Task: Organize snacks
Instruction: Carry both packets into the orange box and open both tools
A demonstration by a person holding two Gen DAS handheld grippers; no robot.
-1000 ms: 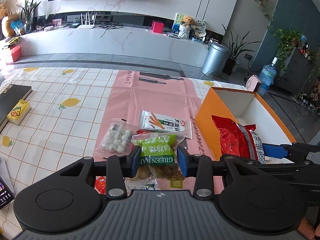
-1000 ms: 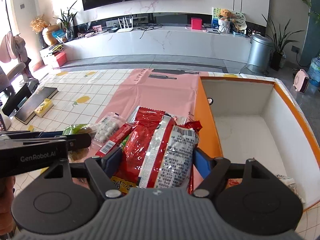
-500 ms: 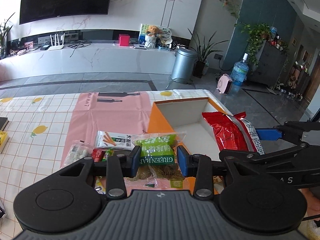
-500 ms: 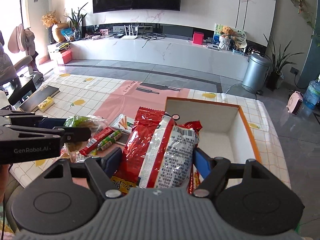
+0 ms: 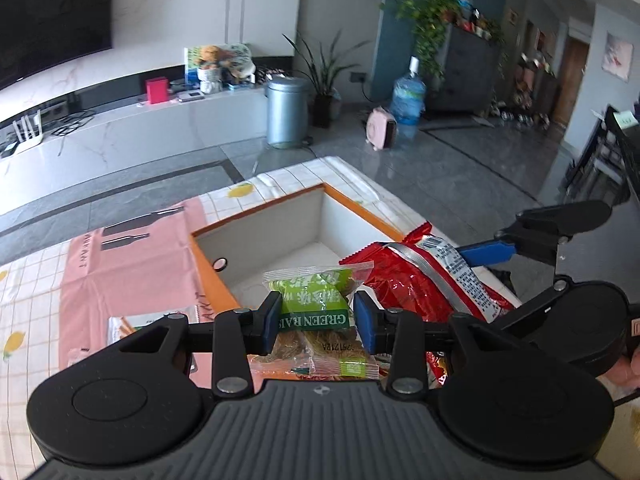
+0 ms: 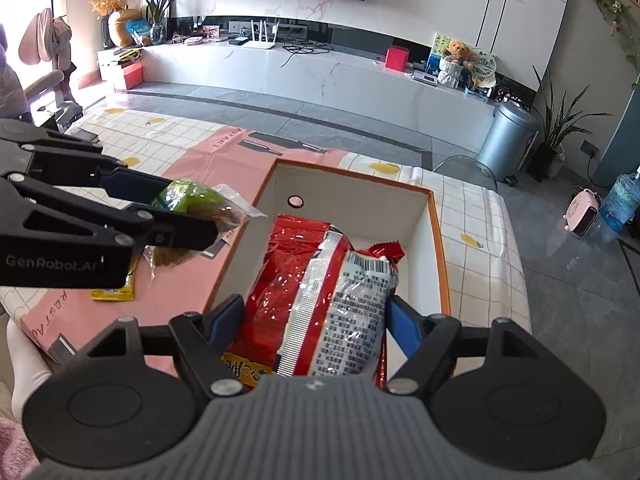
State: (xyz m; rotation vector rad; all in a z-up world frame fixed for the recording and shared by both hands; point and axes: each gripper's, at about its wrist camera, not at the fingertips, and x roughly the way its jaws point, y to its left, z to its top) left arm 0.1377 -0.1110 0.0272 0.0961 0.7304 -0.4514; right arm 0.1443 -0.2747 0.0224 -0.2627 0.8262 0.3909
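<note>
Two snack bags held over an orange box at the table's end

The orange box sits open near the table edge. The right gripper grips a red bag above the box's inside; the left gripper clamps a smaller green bag over the box's near wall.

Two handheld grippers showing, one green raisin packet, one red snack bag, one orange-rimmed box, one yellow packet lying on one pink mat, one biscuit-stick packet, one grey bin, one water bottle.
</note>
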